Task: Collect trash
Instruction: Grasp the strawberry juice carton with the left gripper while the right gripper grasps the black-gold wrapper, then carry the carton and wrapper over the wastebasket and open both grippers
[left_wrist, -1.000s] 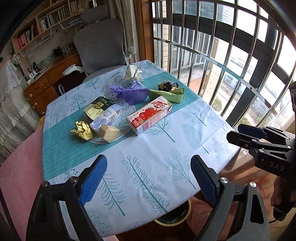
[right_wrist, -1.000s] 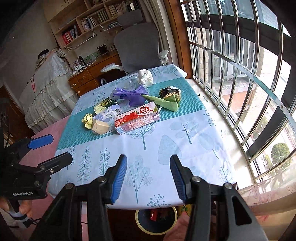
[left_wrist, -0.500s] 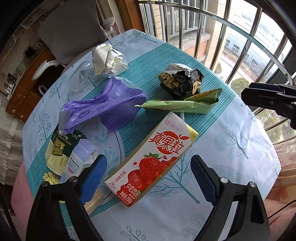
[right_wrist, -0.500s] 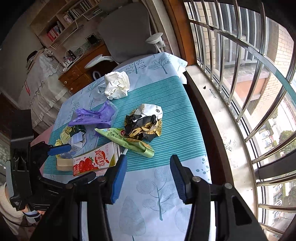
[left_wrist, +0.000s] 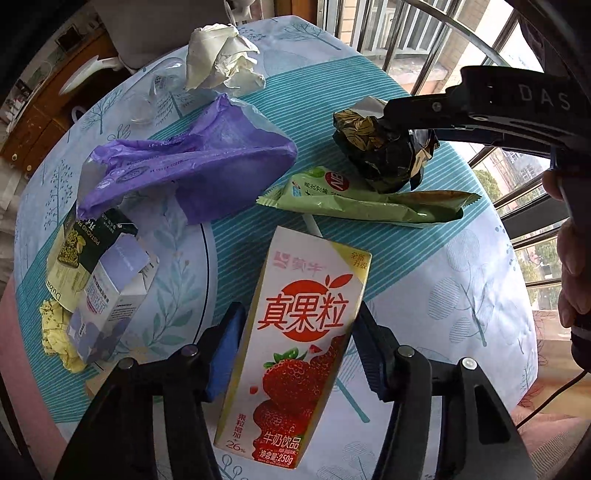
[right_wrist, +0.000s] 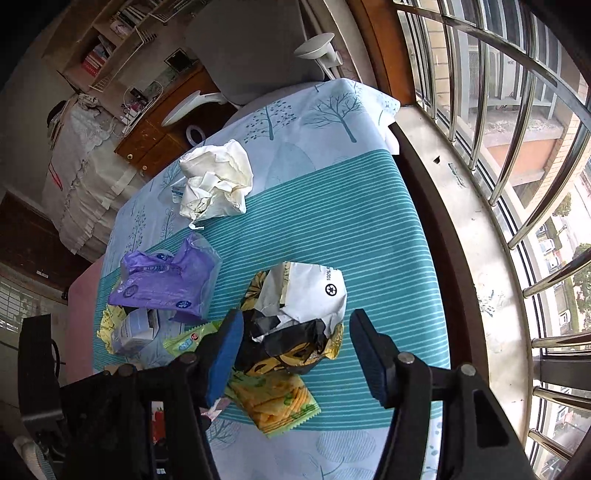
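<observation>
The counter (left_wrist: 461, 288) carries scattered trash. The milk carton (left_wrist: 299, 339) lies flat between the left gripper (left_wrist: 295, 347) fingers, apparently touching both, ready for lifting. The right gripper (right_wrist: 291, 350) fingers stand apart, straddling the crumpled wrapper (right_wrist: 295, 317).

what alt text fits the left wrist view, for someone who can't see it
The left claw straddles a strawberry milk carton lying on a tree-print tablecloth, its fingers at the carton's sides. Beyond lie a green wrapper, purple bag and crumpled paper, while the right claw reaches a black-and-gold wrapper.
</observation>
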